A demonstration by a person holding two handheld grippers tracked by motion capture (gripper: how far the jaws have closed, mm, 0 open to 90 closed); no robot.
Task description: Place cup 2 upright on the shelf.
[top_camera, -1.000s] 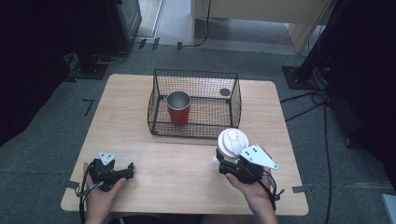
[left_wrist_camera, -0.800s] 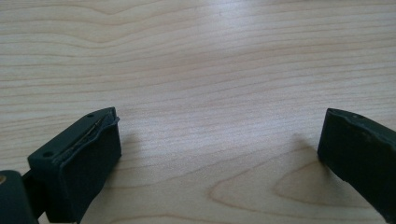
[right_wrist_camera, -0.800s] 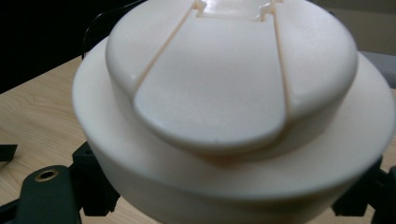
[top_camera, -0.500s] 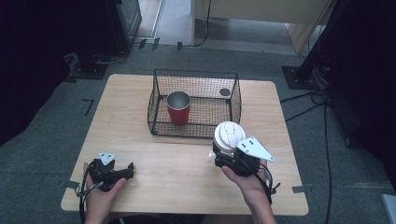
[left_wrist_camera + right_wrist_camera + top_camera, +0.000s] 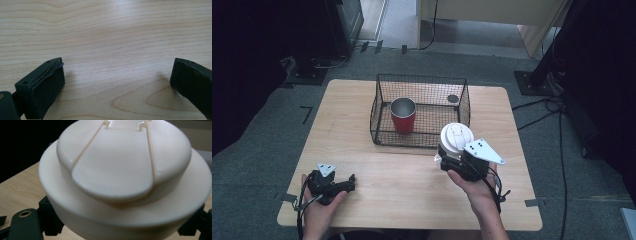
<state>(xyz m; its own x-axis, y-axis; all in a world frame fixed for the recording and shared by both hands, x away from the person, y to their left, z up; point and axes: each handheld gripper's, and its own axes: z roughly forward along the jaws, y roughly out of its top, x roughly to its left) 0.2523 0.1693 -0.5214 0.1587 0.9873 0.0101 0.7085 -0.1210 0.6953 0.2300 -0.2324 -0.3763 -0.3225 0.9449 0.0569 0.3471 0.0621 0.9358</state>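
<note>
My right hand (image 5: pixel 479 187) reaches from the desk's (image 5: pixel 412 175) near edge; its tool (image 5: pixel 451 159) grips a white lidded cup (image 5: pixel 456 137) beside the wire basket (image 5: pixel 421 112). My left tool (image 5: pixel 343 184) rests wide open near the near-left corner.

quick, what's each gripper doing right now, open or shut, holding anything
Left gripper: open, jaws wide apart over bare table, holding nothing.
Right gripper: shut on the white lidded cup, lifted near the wire basket.
</note>
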